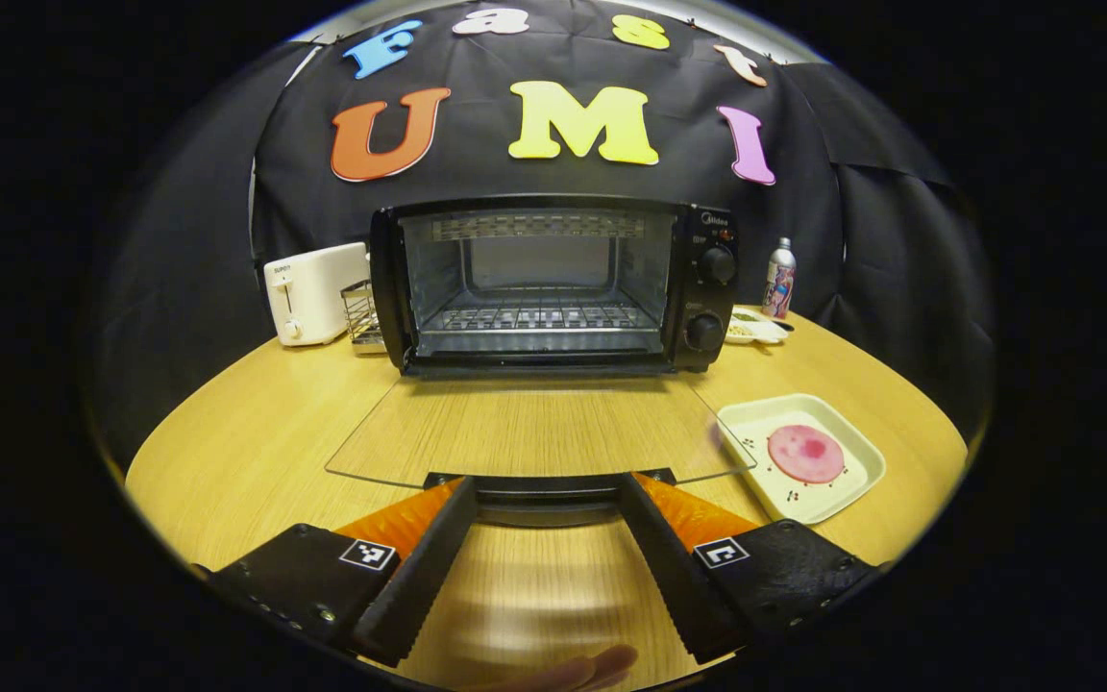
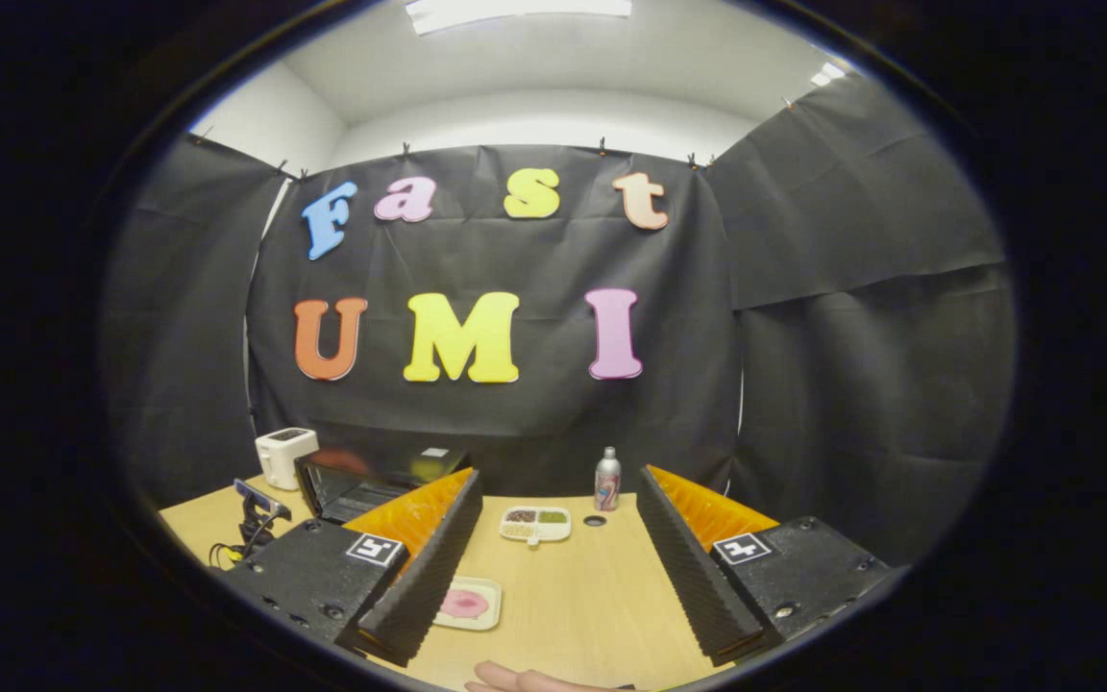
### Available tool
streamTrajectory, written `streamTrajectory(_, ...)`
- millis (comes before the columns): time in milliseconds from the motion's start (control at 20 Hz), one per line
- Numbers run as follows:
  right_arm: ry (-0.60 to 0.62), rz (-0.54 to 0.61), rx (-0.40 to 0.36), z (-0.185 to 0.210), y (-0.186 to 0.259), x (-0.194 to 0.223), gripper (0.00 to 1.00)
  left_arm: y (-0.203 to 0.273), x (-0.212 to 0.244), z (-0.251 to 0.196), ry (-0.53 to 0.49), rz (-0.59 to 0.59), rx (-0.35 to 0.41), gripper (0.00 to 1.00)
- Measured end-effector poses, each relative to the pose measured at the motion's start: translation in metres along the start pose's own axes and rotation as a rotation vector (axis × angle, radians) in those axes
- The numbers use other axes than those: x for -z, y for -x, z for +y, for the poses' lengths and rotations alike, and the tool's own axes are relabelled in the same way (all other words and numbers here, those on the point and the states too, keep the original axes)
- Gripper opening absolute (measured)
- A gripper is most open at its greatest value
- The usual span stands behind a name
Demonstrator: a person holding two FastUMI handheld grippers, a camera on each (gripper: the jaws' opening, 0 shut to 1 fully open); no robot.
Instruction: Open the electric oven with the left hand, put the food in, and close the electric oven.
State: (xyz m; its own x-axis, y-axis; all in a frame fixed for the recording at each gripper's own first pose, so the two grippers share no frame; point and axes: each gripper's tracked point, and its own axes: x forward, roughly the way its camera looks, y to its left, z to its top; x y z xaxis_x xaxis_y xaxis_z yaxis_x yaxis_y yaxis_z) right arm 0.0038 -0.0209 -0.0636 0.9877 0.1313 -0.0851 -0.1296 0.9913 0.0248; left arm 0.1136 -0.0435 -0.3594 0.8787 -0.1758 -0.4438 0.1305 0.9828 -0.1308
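Gaping left tool [image 1: 546, 500] straddles oven door handle [image 1: 546, 492], food [image 1: 805, 453] right.

This is a staged recording booth dressed as a kitchen corner. Black cloth walls [image 2: 851, 317] hang clipped under a white ceiling with a strip light [image 2: 515, 12] at twelve o'clock. A round pale wooden table [image 1: 256, 432] carries a black countertop electric oven [image 1: 553, 288], and at its nine o'clock a white toaster [image 1: 313, 293].
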Motion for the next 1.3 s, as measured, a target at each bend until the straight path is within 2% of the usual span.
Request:
streamTrajectory(100,0.001,0.017,-0.001,0.001,-0.005,0.008,0.99,0.001,0.000,0.001,-0.015,0.014,-0.002,1.00)
streamTrajectory(200,0.009,0.047,0.004,0.002,-0.016,0.017,0.99,0.004,-0.003,0.004,0.009,0.014,-0.015,0.96)
streamTrajectory(300,0.039,0.098,-0.014,0.010,-0.030,0.031,0.99,0.009,-0.012,0.013,0.014,-0.001,-0.059,0.97)
streamTrajectory(450,0.076,0.206,-0.052,0.021,-0.054,0.056,0.99,0.025,-0.029,0.013,0.052,-0.024,-0.061,0.97)
streamTrajectory(700,0.119,0.417,-0.106,0.035,-0.092,0.111,1.00,0.069,-0.080,0.012,0.107,-0.130,-0.031,0.96)
streamTrajectory(1000,0.091,0.700,-0.130,0.042,-0.131,0.191,1.00,0.132,-0.140,0.014,0.072,-0.277,-0.032,0.94)
streamTrajectory(1300,0.040,0.951,-0.139,0.047,-0.141,0.266,0.98,0.212,-0.204,0.008,0.062,-0.475,-0.013,0.94)
